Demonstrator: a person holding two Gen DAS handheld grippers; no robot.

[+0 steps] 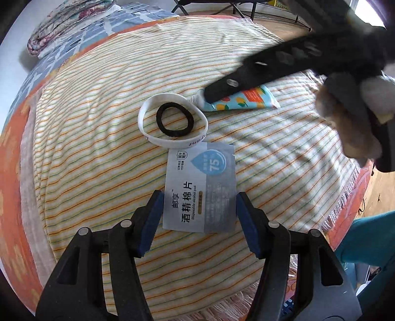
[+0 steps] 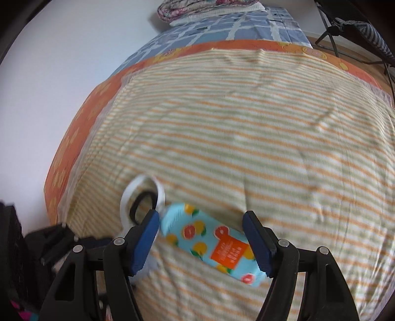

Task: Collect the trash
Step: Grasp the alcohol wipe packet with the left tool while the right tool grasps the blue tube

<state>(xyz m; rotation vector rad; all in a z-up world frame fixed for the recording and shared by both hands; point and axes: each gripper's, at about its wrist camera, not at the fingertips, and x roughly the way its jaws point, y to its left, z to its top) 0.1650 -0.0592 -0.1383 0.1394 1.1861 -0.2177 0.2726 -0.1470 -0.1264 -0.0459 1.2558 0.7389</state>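
Bedding covers nearly everything in both wrist views: a cream towel-like cloth [image 1: 103, 153] with thin orange and green stripes lies spread over an orange flower-printed blanket [image 1: 11, 187], and beyond that sits a blue and white patterned sheet [image 2: 222, 27] with a folded floral quilt [image 1: 66, 22] at the far end. Wooden floor and black metal chair legs [image 2: 330, 34] show past the bed.

On the striped cloth, a white and grey disposable alcohol pad sachet [image 1: 200, 187] with printed lettering lies flat. The left gripper [image 1: 198, 222] points down over it, its blue-padded jaws standing wide on either side of the sachet's near end, the pads just beside its edges; whether they touch it I cannot tell.

Just beyond the sachet, touching its far edge, lies a white silicone wristband [image 1: 172, 121], and a black elastic hair tie [image 1: 175, 119] lies inside that ring. Next to the wristband lies a small light-blue squeeze tube [image 1: 246, 101] printed with citrus fruit and an orange label, its white cap toward the wristband.

The right gripper [image 2: 200, 237], held in a person's hand [image 1: 350, 123], reaches down over this tube. Its jaws are spread wide with the tube lying slantwise between them; the pads sit close to the tube's two ends, and the blurred right wrist view does not show whether they press on it.
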